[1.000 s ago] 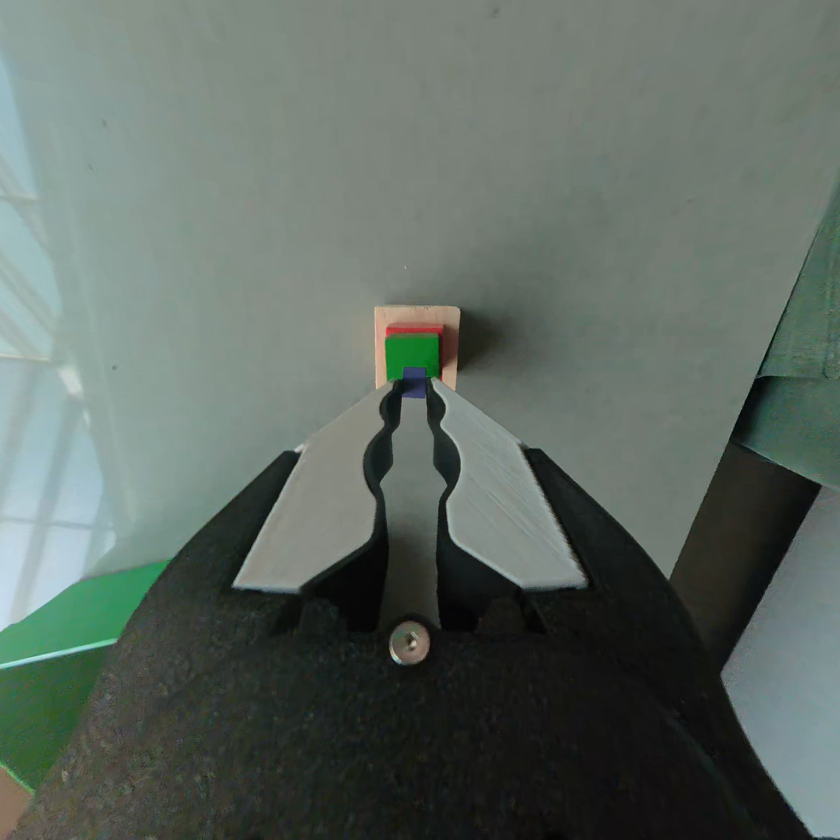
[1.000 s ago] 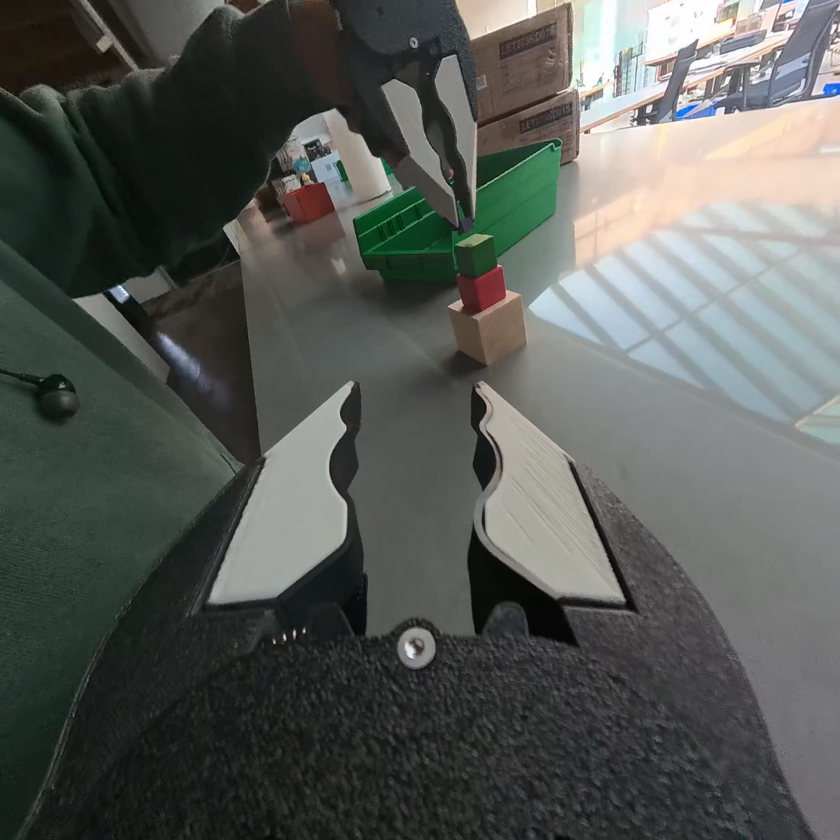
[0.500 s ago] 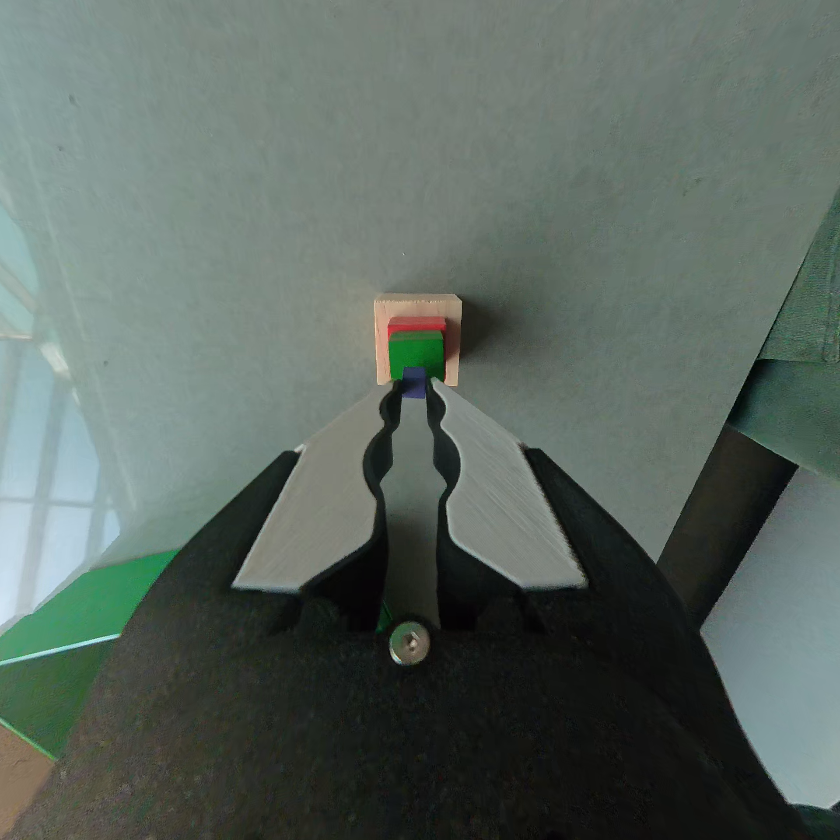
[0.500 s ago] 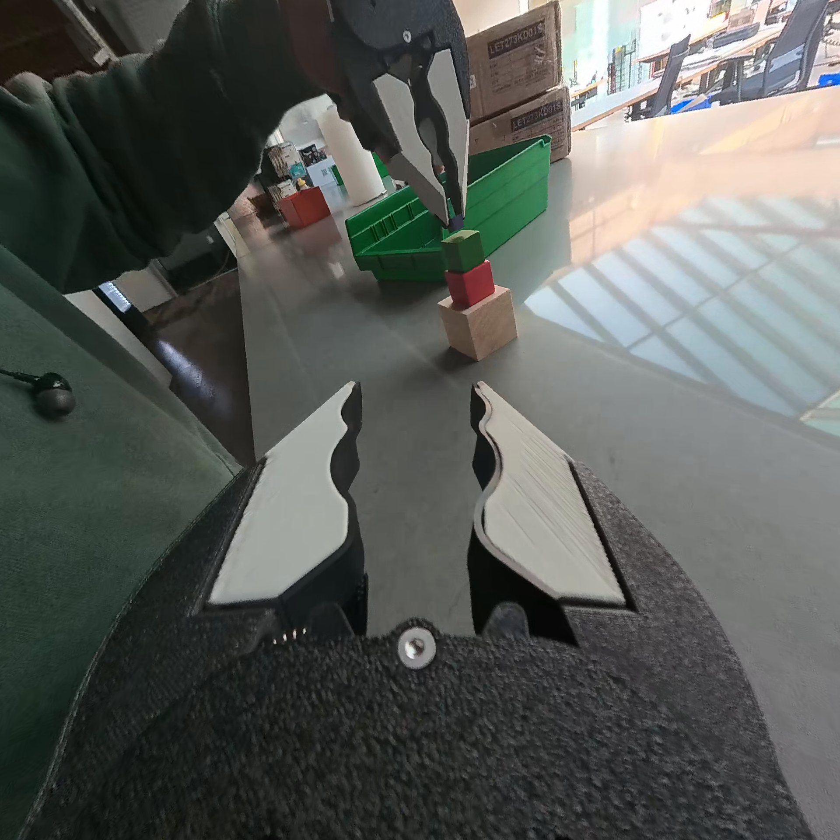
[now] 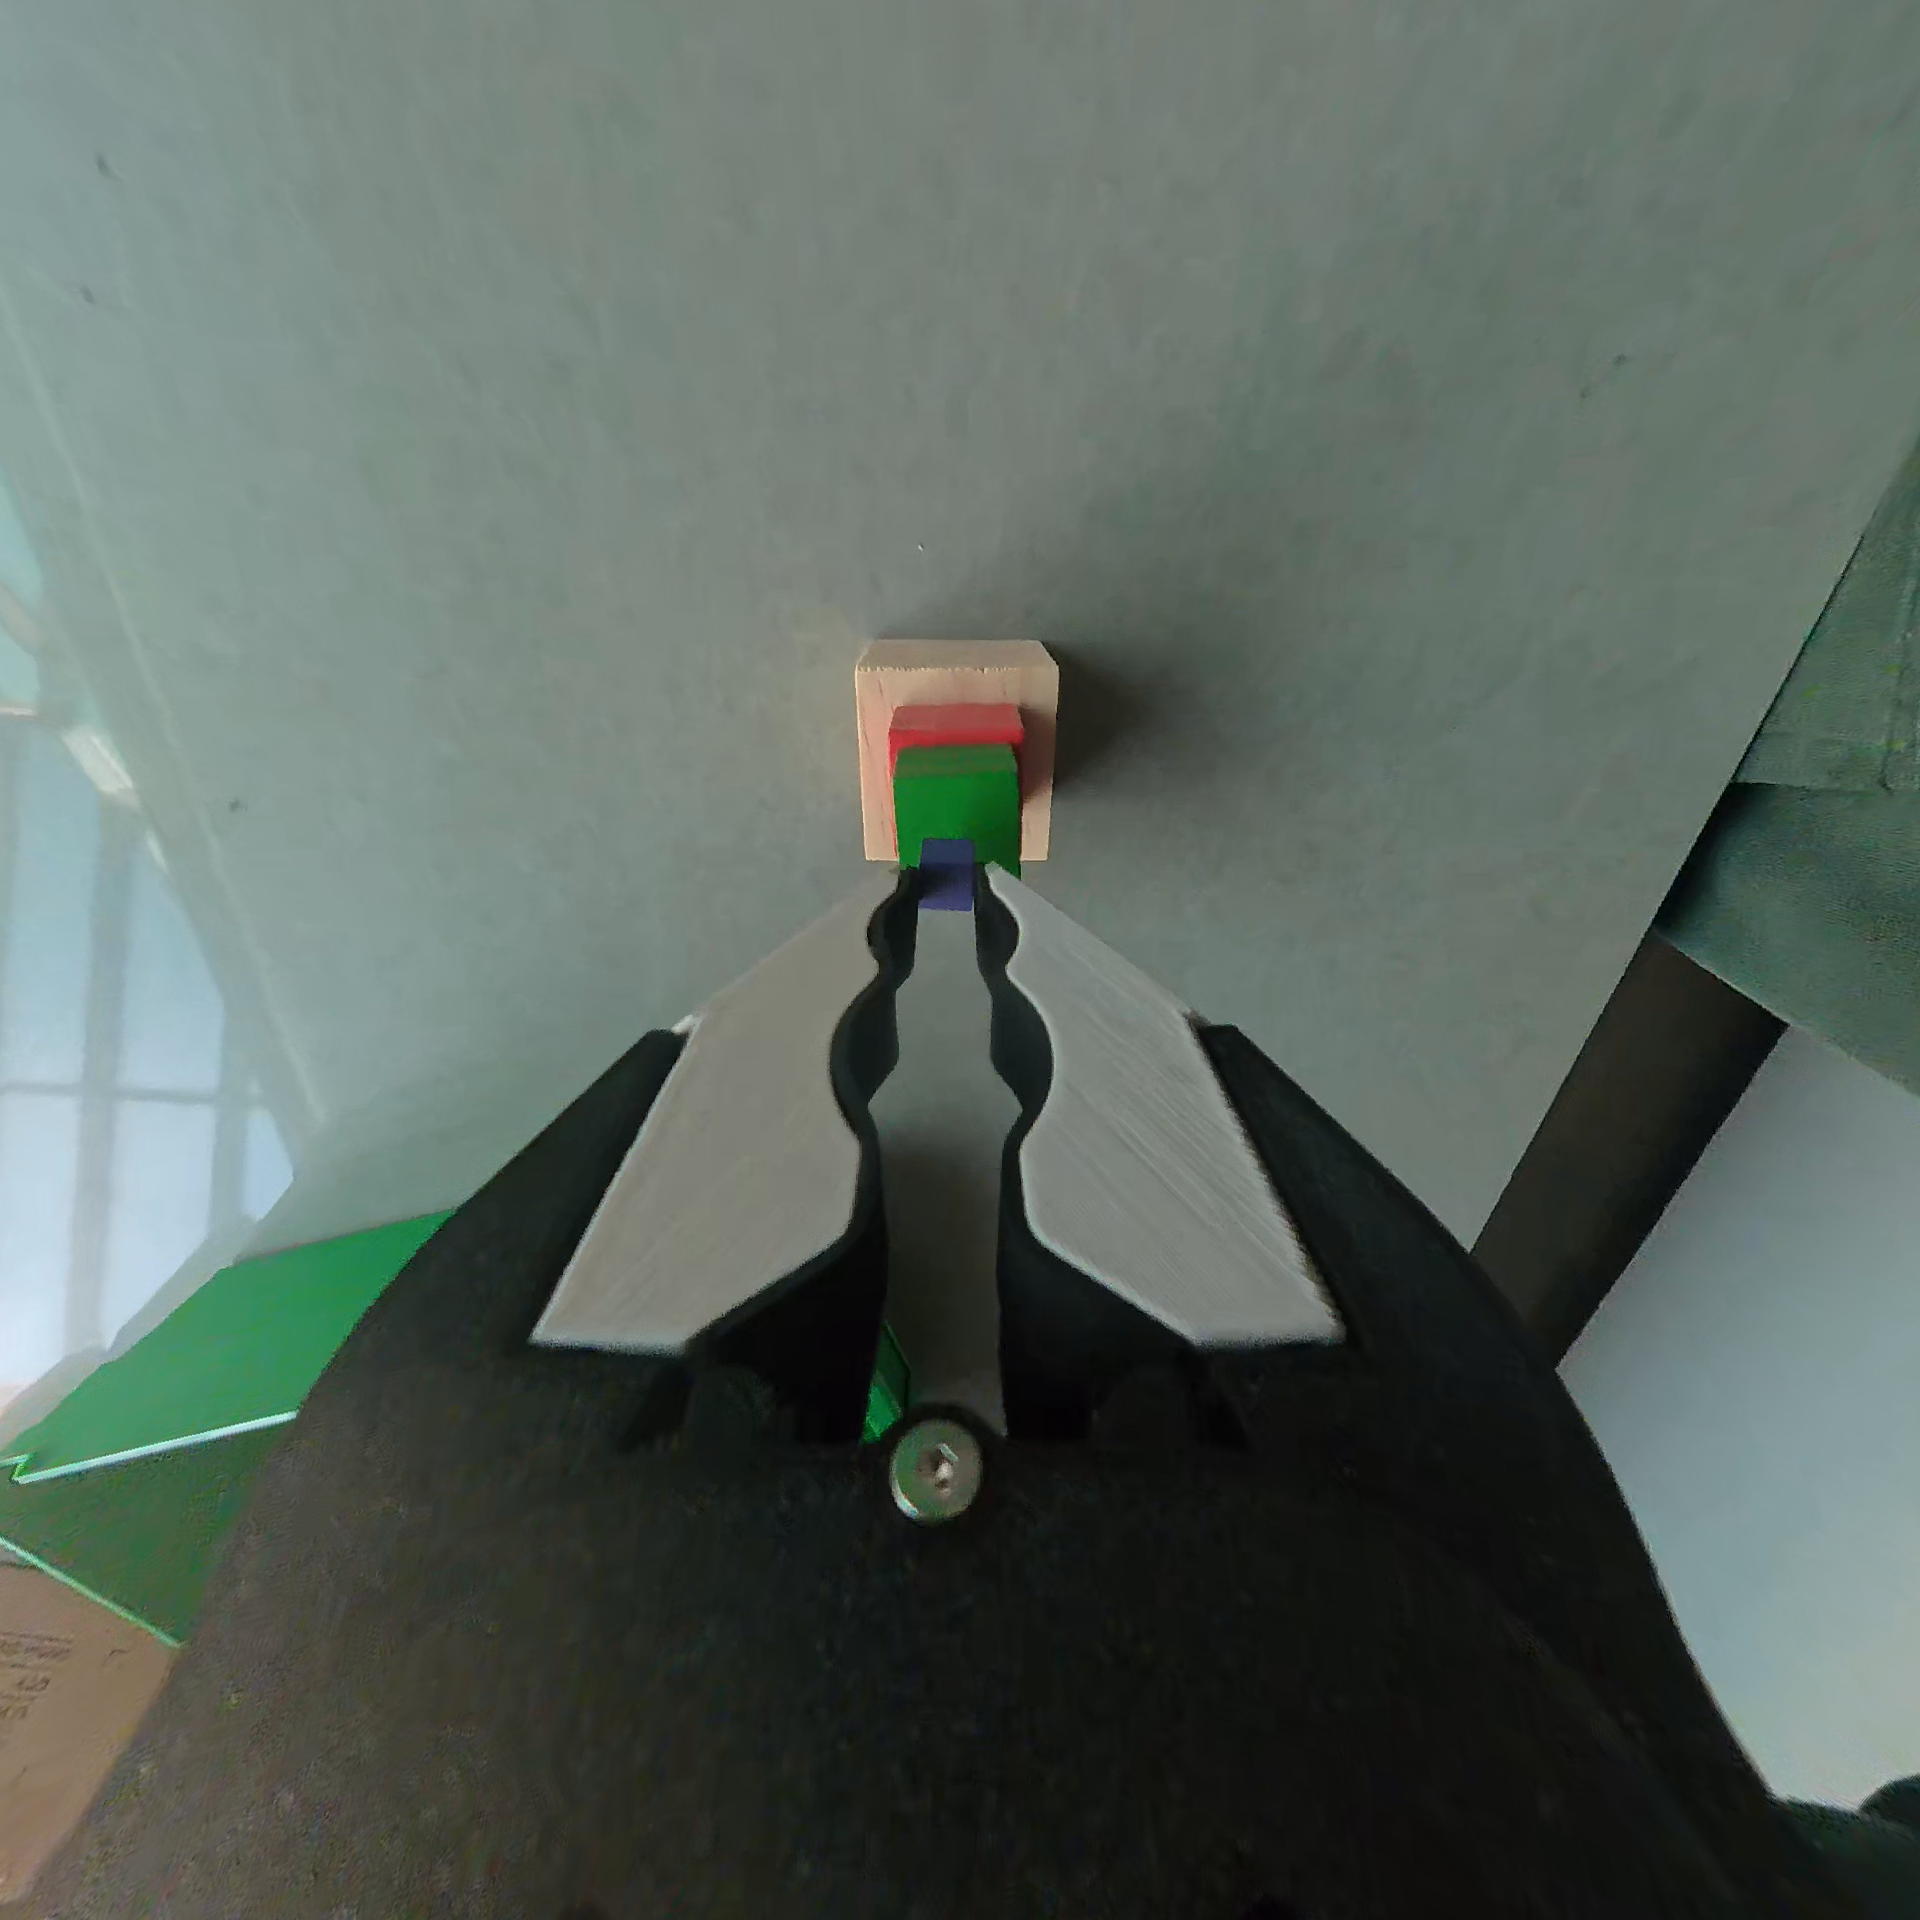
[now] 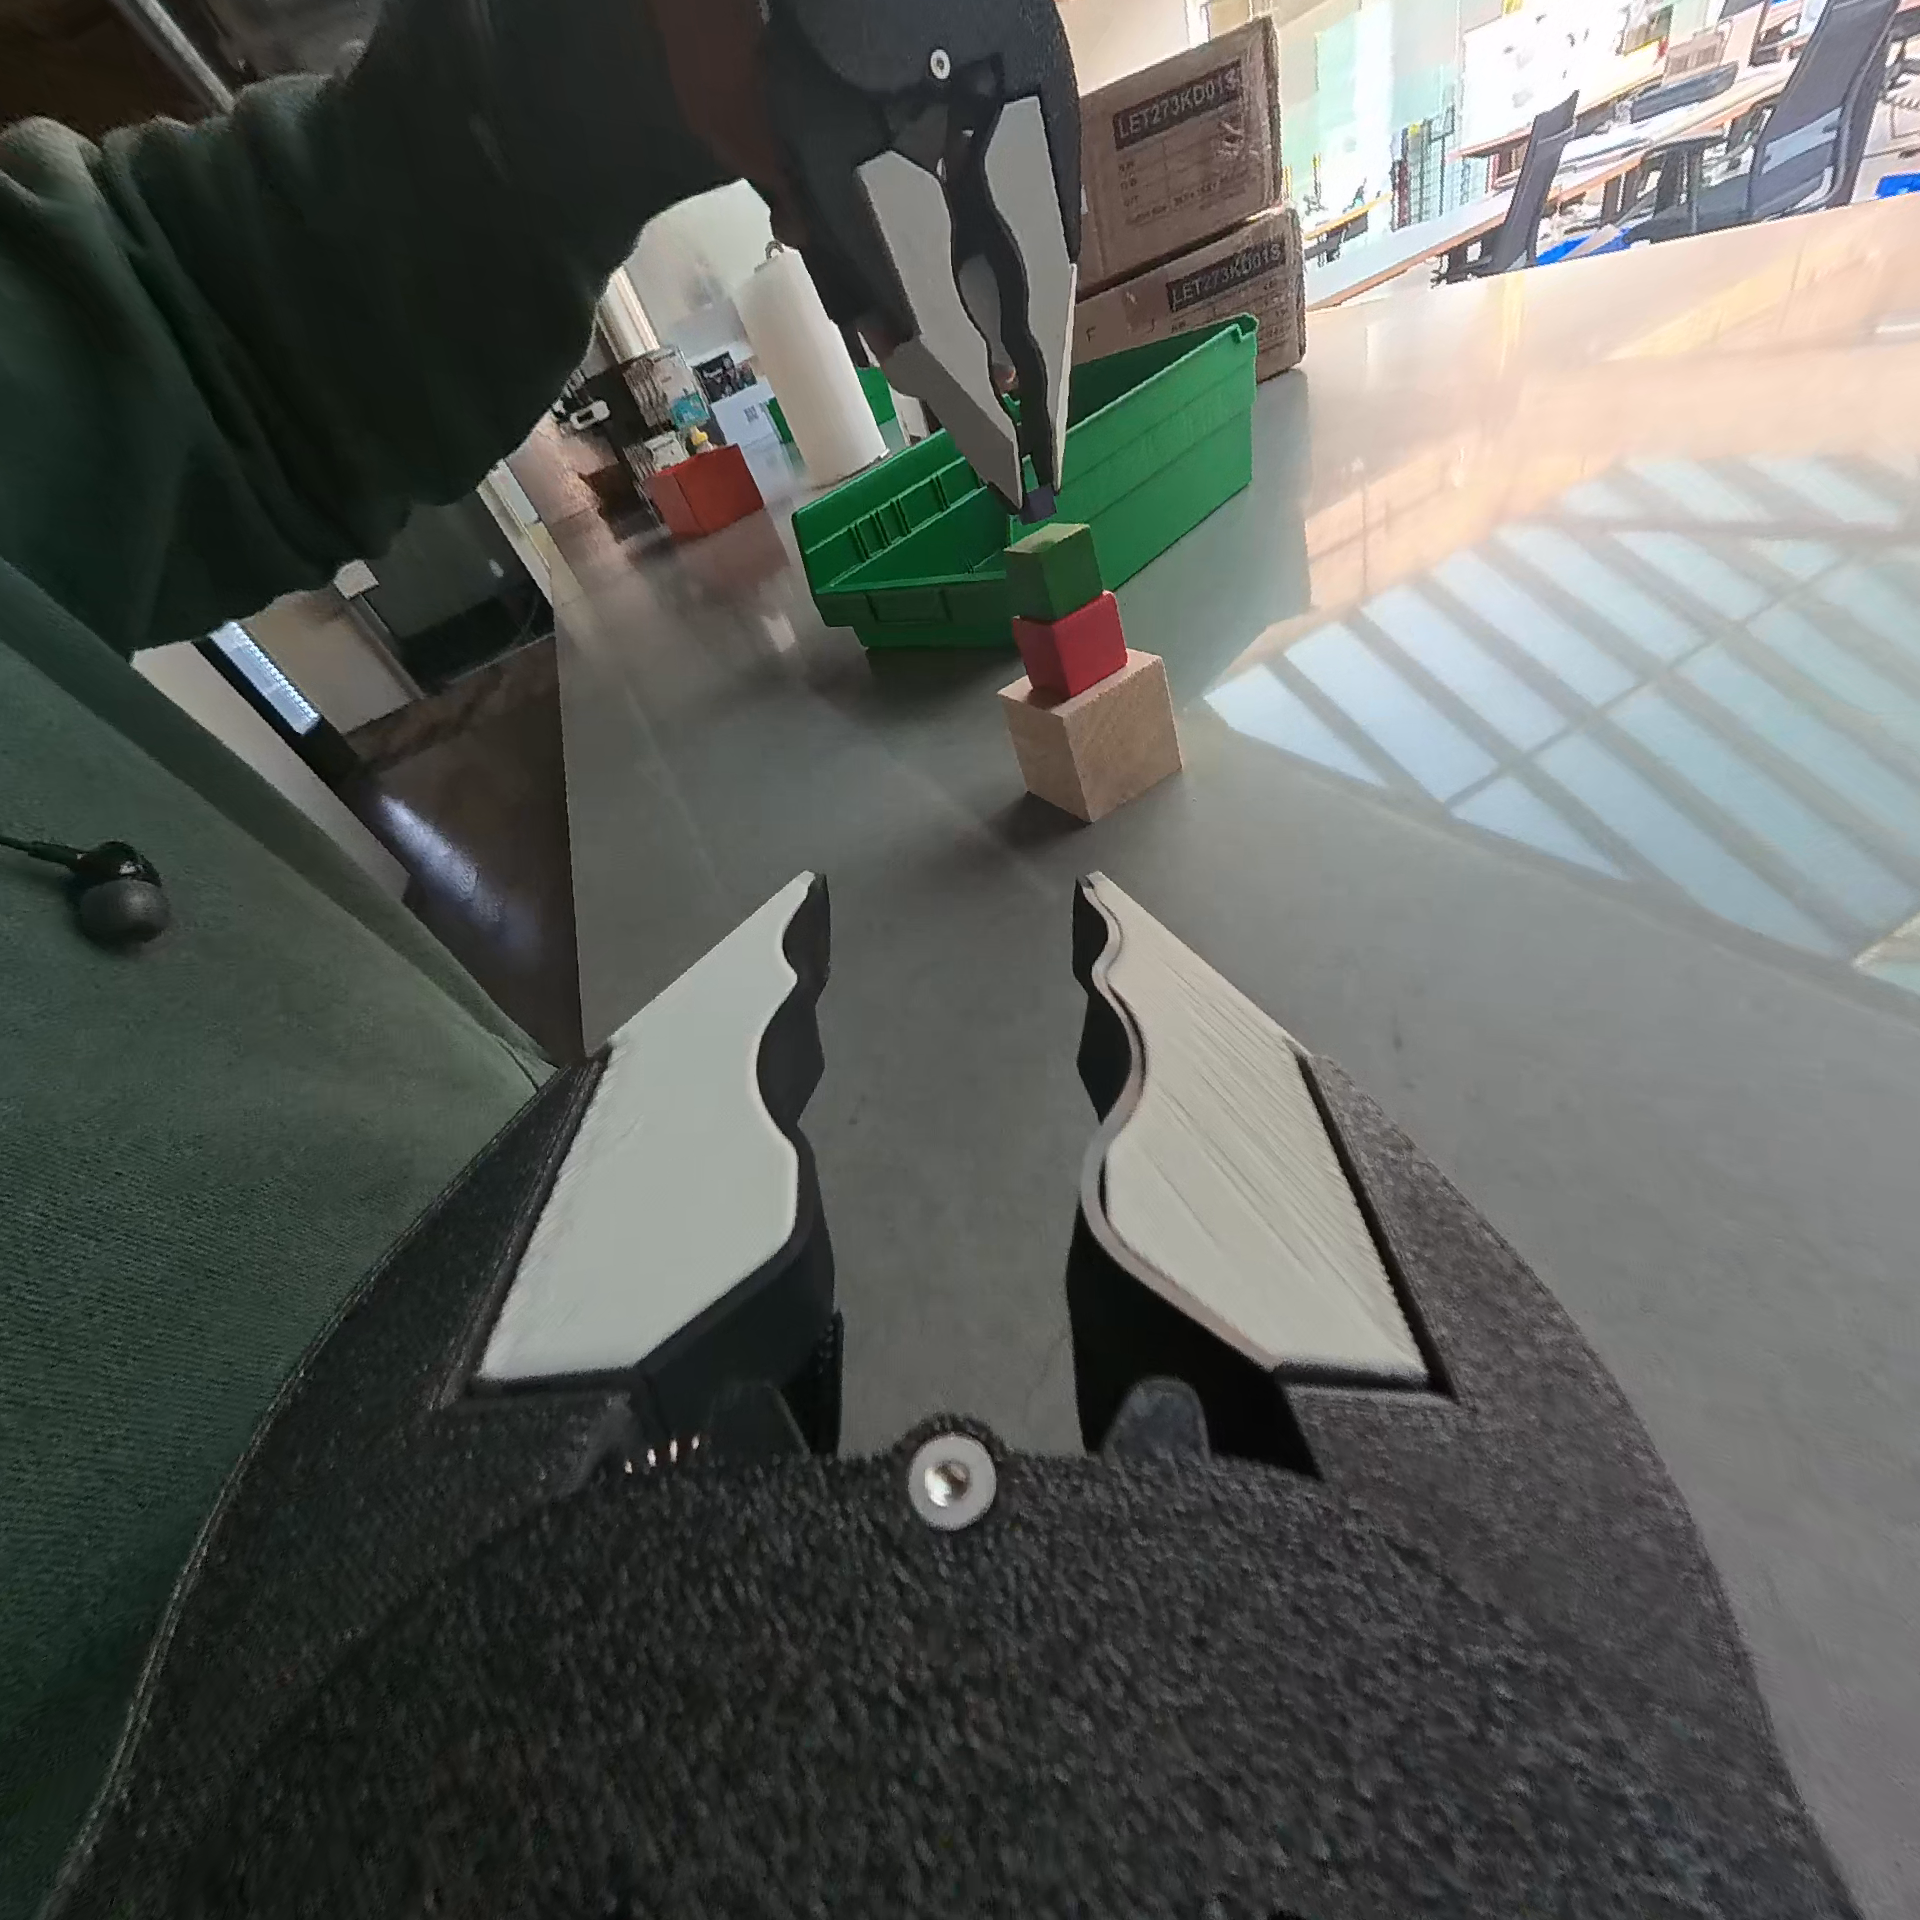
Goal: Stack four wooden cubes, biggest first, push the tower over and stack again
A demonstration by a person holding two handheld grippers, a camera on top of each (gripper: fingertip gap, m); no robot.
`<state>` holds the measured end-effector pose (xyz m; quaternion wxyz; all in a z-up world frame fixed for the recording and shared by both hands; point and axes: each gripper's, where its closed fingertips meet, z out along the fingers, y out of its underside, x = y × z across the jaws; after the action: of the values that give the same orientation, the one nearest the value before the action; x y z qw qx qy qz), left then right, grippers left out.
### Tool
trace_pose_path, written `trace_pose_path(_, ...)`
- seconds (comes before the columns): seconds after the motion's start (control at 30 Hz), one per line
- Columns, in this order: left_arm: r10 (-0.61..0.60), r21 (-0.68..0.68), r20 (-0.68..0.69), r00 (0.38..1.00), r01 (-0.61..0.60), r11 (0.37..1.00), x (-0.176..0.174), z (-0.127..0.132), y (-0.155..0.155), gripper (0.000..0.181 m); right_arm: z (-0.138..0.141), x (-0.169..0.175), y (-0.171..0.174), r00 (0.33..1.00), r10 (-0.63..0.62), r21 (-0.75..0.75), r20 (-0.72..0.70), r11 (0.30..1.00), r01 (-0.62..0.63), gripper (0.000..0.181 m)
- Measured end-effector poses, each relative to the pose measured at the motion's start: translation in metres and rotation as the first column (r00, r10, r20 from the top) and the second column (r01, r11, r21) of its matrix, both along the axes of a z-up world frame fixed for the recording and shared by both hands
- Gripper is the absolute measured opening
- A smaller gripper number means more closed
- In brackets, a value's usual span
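Above the stack, my left gripper pinches a small blue cube, pointing straight down. Below it sit a green cube, a red cube and a wood block on the grey table. From the side, blue hangs just clear of green. At six o'clock of the tower, well apart, my right gripper hovers, jaws spread, nothing in them. Green bin at twelve.
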<state>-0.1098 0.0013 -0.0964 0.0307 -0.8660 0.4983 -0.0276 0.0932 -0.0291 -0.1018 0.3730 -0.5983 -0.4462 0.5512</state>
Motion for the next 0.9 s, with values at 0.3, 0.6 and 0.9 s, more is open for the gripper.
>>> trace_pose_path(0.3,-0.004,-0.029,-0.022,1.000,0.003,1.000,0.0023,-0.0036,-0.0007,0.009,-0.0052,0.0017,0.0023,1.000,0.000,-0.009,0.003,1.000,0.000,0.046)
trace_pose_path(0.6,-0.005,-0.031,-0.032,0.999,0.004,1.000,0.0041,-0.0050,0.0015,0.009,-0.0075,0.0053,0.0064,1.000,-0.004,-0.018,0.002,1.000,0.004,0.046)
trace_pose_path(0.9,-0.006,-0.034,-0.039,0.999,0.005,0.999,0.0042,-0.0052,0.0011,0.010,-0.0091,0.0052,0.0076,1.000,-0.001,-0.022,0.001,1.000,0.001,0.046)
